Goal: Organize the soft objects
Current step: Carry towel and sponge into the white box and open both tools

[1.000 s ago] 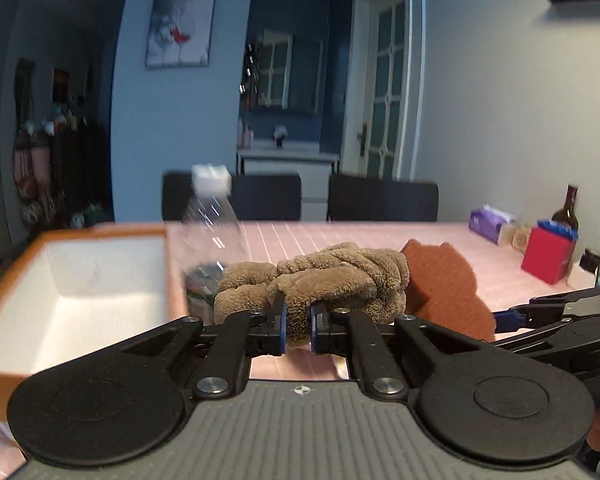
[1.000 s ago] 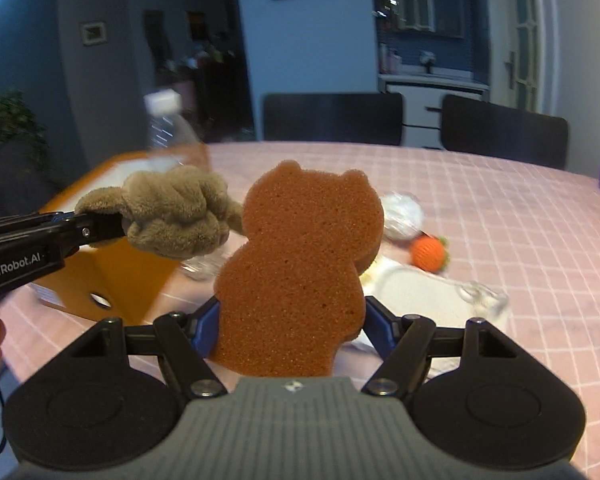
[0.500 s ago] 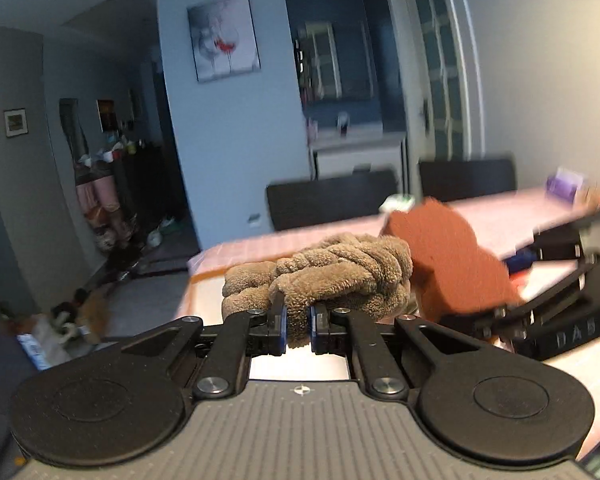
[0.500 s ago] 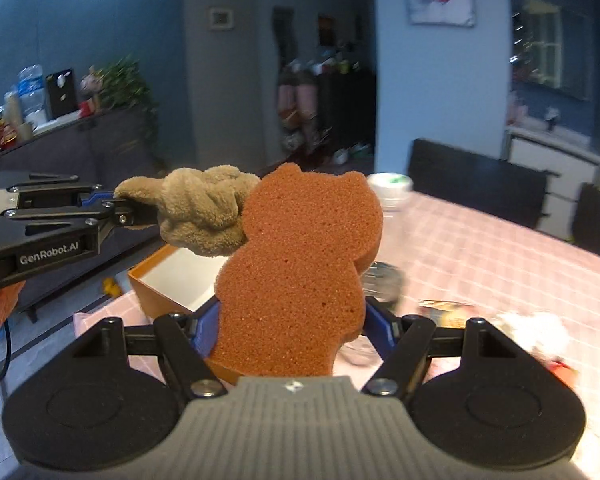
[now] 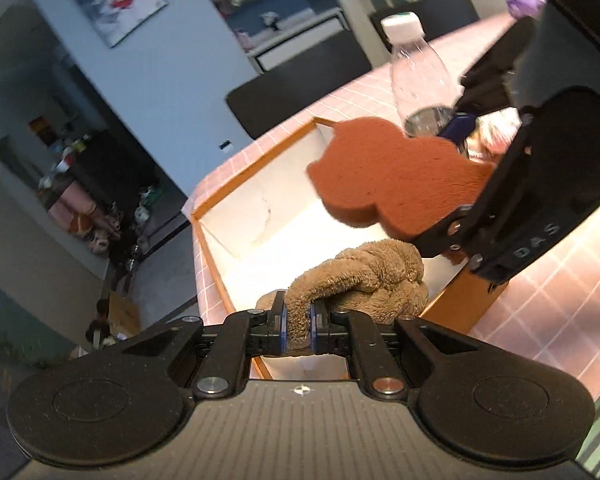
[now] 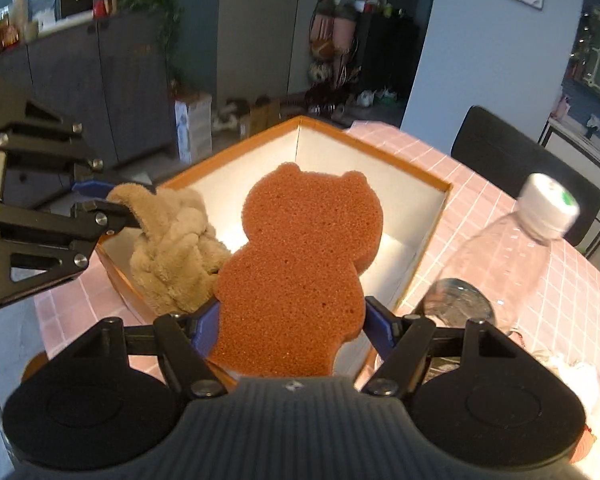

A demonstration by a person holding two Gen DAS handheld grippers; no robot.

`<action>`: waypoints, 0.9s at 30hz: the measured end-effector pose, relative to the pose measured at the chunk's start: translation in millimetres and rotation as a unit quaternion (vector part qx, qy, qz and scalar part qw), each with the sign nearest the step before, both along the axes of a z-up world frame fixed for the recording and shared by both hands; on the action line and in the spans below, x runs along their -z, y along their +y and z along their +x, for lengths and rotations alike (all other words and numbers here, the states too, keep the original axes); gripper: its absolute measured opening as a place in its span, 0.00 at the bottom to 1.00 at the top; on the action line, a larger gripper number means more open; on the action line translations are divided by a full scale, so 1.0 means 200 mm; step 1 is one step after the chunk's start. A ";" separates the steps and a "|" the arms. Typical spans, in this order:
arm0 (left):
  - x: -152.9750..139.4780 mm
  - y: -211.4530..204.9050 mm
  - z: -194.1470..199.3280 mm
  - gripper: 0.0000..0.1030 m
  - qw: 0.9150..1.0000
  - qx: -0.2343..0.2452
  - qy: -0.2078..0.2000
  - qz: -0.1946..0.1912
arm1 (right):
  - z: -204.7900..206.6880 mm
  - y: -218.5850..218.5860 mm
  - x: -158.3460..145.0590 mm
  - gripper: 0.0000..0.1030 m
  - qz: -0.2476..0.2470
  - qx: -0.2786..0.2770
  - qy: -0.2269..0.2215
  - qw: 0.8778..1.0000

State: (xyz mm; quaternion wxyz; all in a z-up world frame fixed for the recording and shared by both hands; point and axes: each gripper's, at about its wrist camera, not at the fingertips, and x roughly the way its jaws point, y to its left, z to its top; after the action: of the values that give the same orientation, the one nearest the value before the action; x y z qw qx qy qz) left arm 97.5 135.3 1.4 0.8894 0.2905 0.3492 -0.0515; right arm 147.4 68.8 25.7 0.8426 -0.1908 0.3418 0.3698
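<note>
My left gripper (image 5: 298, 330) is shut on a tan knotted plush towel (image 5: 364, 276) and holds it over the open orange box (image 5: 260, 160) with white inner walls. The towel (image 6: 176, 252) and left gripper (image 6: 112, 212) also show in the right wrist view, at the box's near left corner. My right gripper (image 6: 290, 320) is shut on a brown bear-shaped sponge (image 6: 300, 264) and holds it above the box (image 6: 380, 152). In the left wrist view the sponge (image 5: 388, 176) hangs over the box's right side, above the towel.
A clear plastic bottle with a white cap (image 6: 512, 252) stands just right of the box on the pink checked tablecloth (image 6: 560, 280); it also shows in the left wrist view (image 5: 416, 72). Black chairs (image 5: 300, 80) stand behind the table. The floor drops off left of the box.
Both grippers have swung left and tilted down over the orange box, still holding the towel and the sponge. The box interior now lies directly below both objects.
</note>
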 end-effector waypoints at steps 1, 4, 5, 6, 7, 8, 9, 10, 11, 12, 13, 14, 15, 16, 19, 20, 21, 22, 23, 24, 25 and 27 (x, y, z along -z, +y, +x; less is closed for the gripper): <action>0.02 0.01 0.01 0.11 1.000 0.007 0.004 0.004 | 0.02 0.02 0.01 0.70 -0.006 -0.001 0.003 1.000; 0.08 0.04 0.06 0.11 1.000 0.014 0.021 0.010 | 0.05 0.05 0.03 0.70 -0.025 -0.003 0.016 1.000; 0.09 0.05 0.07 0.11 1.000 0.013 0.026 0.005 | 0.06 0.07 0.04 0.70 -0.032 -0.004 0.018 0.999; 0.10 0.06 0.09 0.11 0.999 0.014 0.033 0.001 | 0.07 0.09 0.05 0.70 -0.038 -0.005 0.018 0.999; 0.10 0.07 0.10 0.11 0.999 0.014 0.037 0.001 | 0.07 0.12 0.06 0.70 -0.045 -0.007 0.019 0.999; 0.11 0.08 0.10 0.11 0.999 0.012 0.039 0.000 | 0.06 0.14 0.06 0.70 -0.049 -0.008 0.021 0.999; 0.12 0.08 0.11 0.11 0.999 0.012 0.045 -0.001 | 0.07 0.15 0.07 0.70 -0.053 -0.010 0.025 0.998; 0.12 0.09 0.11 0.11 0.999 0.012 0.051 -0.001 | 0.08 0.17 0.08 0.70 -0.057 -0.010 0.032 0.998; 0.12 0.10 0.12 0.11 0.998 0.012 0.060 -0.002 | 0.09 0.18 0.09 0.70 -0.062 -0.011 0.042 0.997; 0.13 0.10 0.14 0.11 0.998 0.007 0.069 -0.003 | 0.11 0.19 0.10 0.70 -0.066 -0.013 0.052 0.996; 0.13 0.11 0.14 0.12 0.997 0.002 0.075 -0.006 | 0.12 0.21 0.11 0.70 -0.069 -0.013 0.062 0.996; 0.13 0.11 0.13 0.12 0.997 0.001 0.077 -0.008 | 0.13 0.20 0.11 0.70 -0.071 -0.014 0.068 0.995; 0.12 0.11 0.14 0.13 0.997 0.000 0.078 -0.009 | 0.14 0.21 0.11 0.70 -0.072 -0.016 0.074 0.995; 0.11 0.12 0.14 0.14 0.997 -0.002 0.080 -0.010 | 0.14 0.21 0.11 0.70 -0.073 -0.017 0.076 0.994; 0.10 0.14 0.13 0.19 0.997 -0.006 0.081 -0.016 | 0.15 0.20 0.11 0.71 -0.074 -0.015 0.075 0.994; 0.09 0.14 0.13 0.20 0.996 -0.008 0.082 -0.018 | 0.15 0.20 0.11 0.71 -0.073 -0.015 0.076 0.994; 0.09 0.15 0.13 0.24 0.996 -0.010 0.082 -0.019 | 0.15 0.19 0.11 0.71 -0.073 -0.016 0.077 0.994; 0.09 0.15 0.12 0.26 0.996 -0.011 0.081 -0.018 | 0.15 0.19 0.11 0.72 -0.072 -0.016 0.077 0.994; 0.09 0.14 0.13 0.31 0.997 -0.011 0.080 -0.018 | 0.14 0.18 0.11 0.73 -0.072 -0.015 0.076 0.994; 0.08 0.14 0.13 0.36 0.997 -0.009 0.079 -0.020 | 0.14 0.18 0.11 0.75 -0.071 -0.015 0.075 0.995; 0.07 0.14 0.13 0.39 0.997 -0.007 0.079 -0.023 | 0.14 0.18 0.11 0.81 -0.071 -0.014 0.074 0.995; 0.05 0.14 0.12 0.50 0.997 -0.007 0.075 -0.029 | 0.14 0.18 0.10 0.84 -0.070 -0.017 0.076 0.994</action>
State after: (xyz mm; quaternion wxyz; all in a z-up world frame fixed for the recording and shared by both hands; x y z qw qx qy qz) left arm 121.1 163.6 -8.3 0.8689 0.2578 0.4154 -0.0774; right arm 176.1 104.0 5.3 0.7923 -0.2260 0.4268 0.3729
